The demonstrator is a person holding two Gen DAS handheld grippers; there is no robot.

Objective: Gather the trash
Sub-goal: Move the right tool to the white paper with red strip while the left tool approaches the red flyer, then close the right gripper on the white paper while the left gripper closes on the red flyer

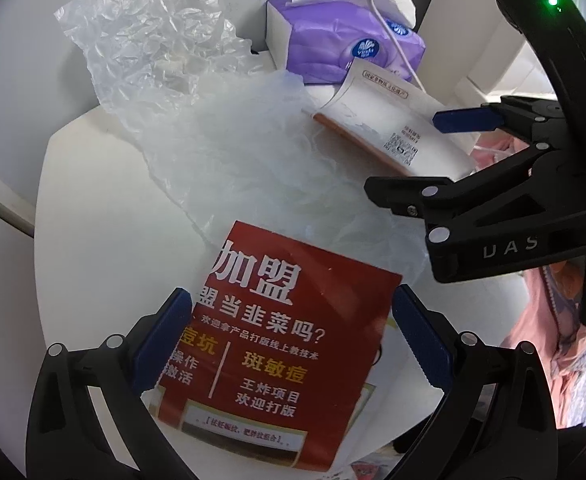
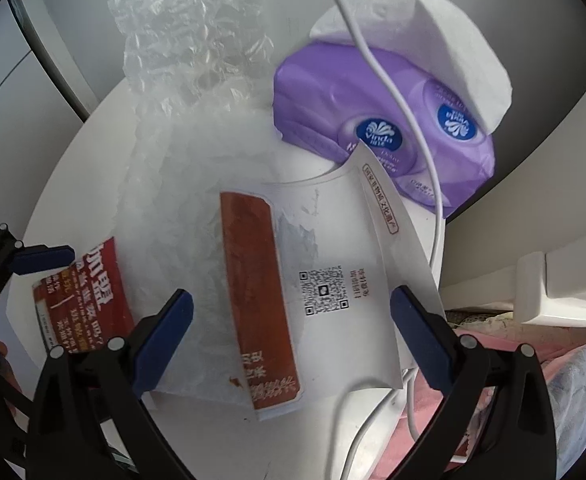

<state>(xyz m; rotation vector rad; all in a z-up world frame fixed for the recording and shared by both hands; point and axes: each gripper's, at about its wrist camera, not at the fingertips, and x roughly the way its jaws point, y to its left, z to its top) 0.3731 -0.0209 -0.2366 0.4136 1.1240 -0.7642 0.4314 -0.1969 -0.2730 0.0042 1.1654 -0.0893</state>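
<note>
A red flyer (image 1: 289,320) with white and yellow print lies on the round white table (image 1: 93,220), between the blue pads of my left gripper (image 1: 293,340), which is open. My right gripper (image 2: 293,332) is open around a white paper wrapper (image 2: 333,260) with a brown stripe and a QR code. In the left wrist view the right gripper (image 1: 433,152) straddles that wrapper's (image 1: 393,128) near end. Crumpled clear plastic wrap (image 1: 153,40) and a thin translucent bag (image 1: 261,152) lie behind both. The flyer (image 2: 81,296) appears at the left of the right wrist view.
A purple tissue pack (image 2: 373,100) with a tissue sticking out stands at the table's back. A white cable (image 2: 413,120) hangs across it and runs off the table edge. Pink fabric (image 2: 533,380) lies below on the right. A white ledge (image 2: 553,288) sits beside the table.
</note>
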